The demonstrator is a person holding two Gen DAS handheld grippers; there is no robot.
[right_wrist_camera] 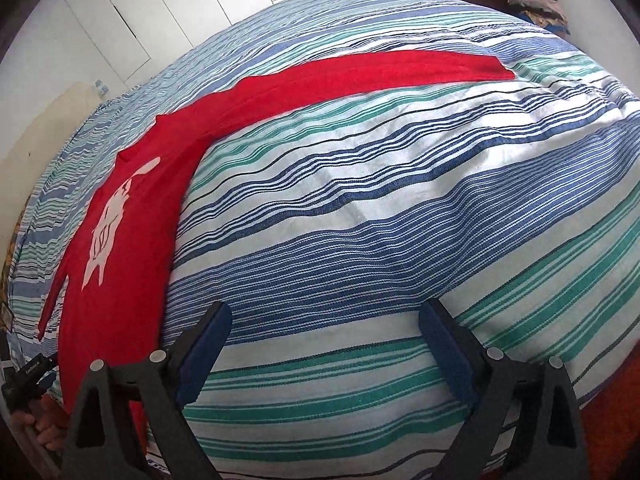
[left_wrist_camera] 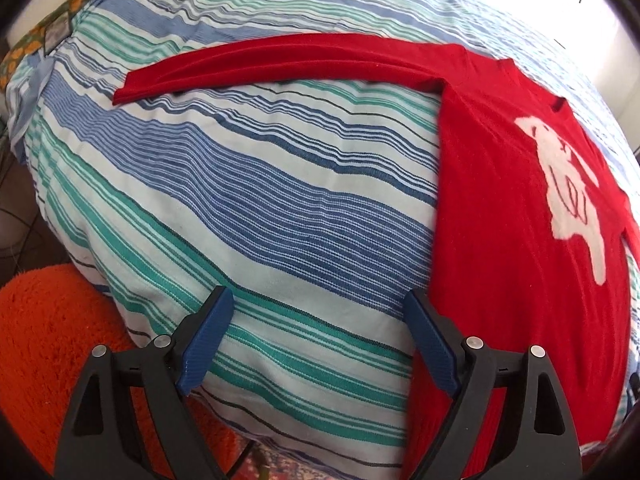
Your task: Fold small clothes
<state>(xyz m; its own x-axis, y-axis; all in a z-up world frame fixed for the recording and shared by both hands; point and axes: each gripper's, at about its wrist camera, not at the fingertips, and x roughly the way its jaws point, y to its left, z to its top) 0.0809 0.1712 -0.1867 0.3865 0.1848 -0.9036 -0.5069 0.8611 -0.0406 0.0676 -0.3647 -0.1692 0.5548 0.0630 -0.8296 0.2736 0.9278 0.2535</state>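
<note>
No legible txt; tiny print on black device (right_wrist_camera: 30, 372) unreadable.

Red long-sleeved shirt (left_wrist_camera: 500, 208) lies flat, unfolded — white animal print up, sleeves outstretched.

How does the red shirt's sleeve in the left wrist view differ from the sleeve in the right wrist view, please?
The left wrist view's sleeve lies creased, cuff pointing left; the right wrist view's sleeve lies smoother, cuff pointing right. Both stretch straight out from the red shirt on the striped bedspread.
</note>
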